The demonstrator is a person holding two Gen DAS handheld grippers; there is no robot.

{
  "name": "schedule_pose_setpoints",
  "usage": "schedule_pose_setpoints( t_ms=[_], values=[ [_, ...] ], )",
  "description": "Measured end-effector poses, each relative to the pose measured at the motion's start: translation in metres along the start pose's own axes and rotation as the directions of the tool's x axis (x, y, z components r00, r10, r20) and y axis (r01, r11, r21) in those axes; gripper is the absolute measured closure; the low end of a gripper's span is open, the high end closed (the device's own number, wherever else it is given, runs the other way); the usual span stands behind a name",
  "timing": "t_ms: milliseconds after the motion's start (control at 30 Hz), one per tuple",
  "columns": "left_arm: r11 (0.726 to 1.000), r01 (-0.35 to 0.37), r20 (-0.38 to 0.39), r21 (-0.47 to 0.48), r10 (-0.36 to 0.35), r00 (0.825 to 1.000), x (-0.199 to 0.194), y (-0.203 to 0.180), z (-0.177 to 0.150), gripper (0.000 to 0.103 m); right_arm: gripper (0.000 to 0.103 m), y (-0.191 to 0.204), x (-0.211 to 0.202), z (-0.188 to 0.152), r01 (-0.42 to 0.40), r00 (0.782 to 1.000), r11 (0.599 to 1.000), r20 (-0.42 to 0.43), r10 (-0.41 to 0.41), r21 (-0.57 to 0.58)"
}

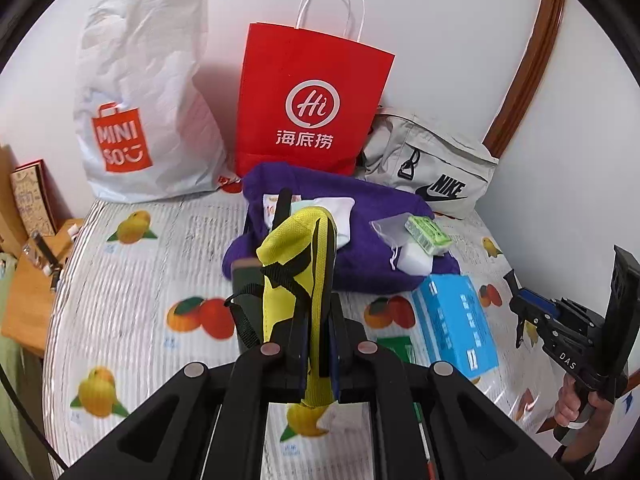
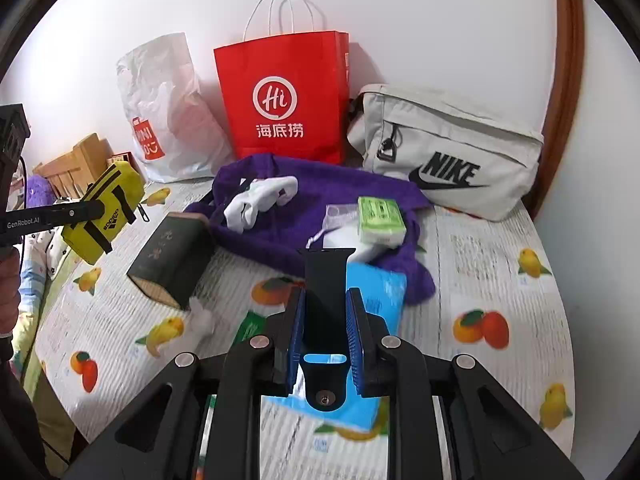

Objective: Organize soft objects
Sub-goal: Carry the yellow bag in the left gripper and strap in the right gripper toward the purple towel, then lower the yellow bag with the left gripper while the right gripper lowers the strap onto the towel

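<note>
While the fruit-printed counter (image 2: 500, 248) carries nearly everything, three bags line the wall behind it: a white Miniso bag (image 1: 140, 100), a red paper bag (image 2: 284, 96) and a grey Nike pouch (image 2: 452, 148). Before them sprawls a purple towel (image 2: 320, 200) (white socks (image 2: 260, 200) and a green tissue pack (image 2: 380, 220) lie on it). A dark box (image 2: 172, 256) sits at the towel's left edge and a blue tissue pack (image 1: 456, 324) at its near edge. Raised above the counter, the left hand-held gripper (image 1: 316, 360) is clamped on a yellow pouch (image 1: 296, 280), which blocks part of the towel in the left wrist view. The right hand-held gripper (image 2: 324, 344) pinches a black watch strap (image 2: 326, 320), held above the blue pack.
</note>
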State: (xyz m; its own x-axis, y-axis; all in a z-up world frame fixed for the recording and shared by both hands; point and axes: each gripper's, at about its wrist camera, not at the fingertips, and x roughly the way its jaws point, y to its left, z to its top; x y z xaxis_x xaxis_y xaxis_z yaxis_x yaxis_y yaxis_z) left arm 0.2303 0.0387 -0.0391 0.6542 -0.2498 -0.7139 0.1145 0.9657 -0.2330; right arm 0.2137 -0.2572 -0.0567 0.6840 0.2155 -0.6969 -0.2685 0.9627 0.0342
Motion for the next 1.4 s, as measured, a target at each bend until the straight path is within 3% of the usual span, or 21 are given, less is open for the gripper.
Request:
schedule_pose_setpoints(
  t_ms=[400, 867, 1133, 1400],
  values=[
    [1.0, -0.002, -0.029, 0.019, 0.002, 1.0, 0.051, 0.008, 0.052, 0.095, 0.082, -0.005, 0.051, 0.048, -0.016, 1.0, 1.0, -0.006, 0.016, 0.001],
    [1.0, -0.005, -0.085, 0.024, 0.007, 0.996, 0.112, 0.019, 0.083, 0.095, 0.082, -0.009, 0.121, 0.091, -0.024, 0.998, 0.999, -0.061, 0.022, -0.033],
    [0.999, -0.015, -0.121, 0.048, 0.021, 0.992, 0.15, 0.016, 0.099, 0.094, 0.082, -0.008, 0.158, 0.097, -0.036, 0.993, 0.998, -0.11, 0.03, -0.06],
    [0.998, 0.021, -0.167, 0.058, -0.011, 0.986, 0.183, 0.008, 0.102, 0.094, 0.082, -0.015, 0.186, 0.097, -0.035, 0.986, 0.998, -0.163, 0.026, -0.055]
  ],
)
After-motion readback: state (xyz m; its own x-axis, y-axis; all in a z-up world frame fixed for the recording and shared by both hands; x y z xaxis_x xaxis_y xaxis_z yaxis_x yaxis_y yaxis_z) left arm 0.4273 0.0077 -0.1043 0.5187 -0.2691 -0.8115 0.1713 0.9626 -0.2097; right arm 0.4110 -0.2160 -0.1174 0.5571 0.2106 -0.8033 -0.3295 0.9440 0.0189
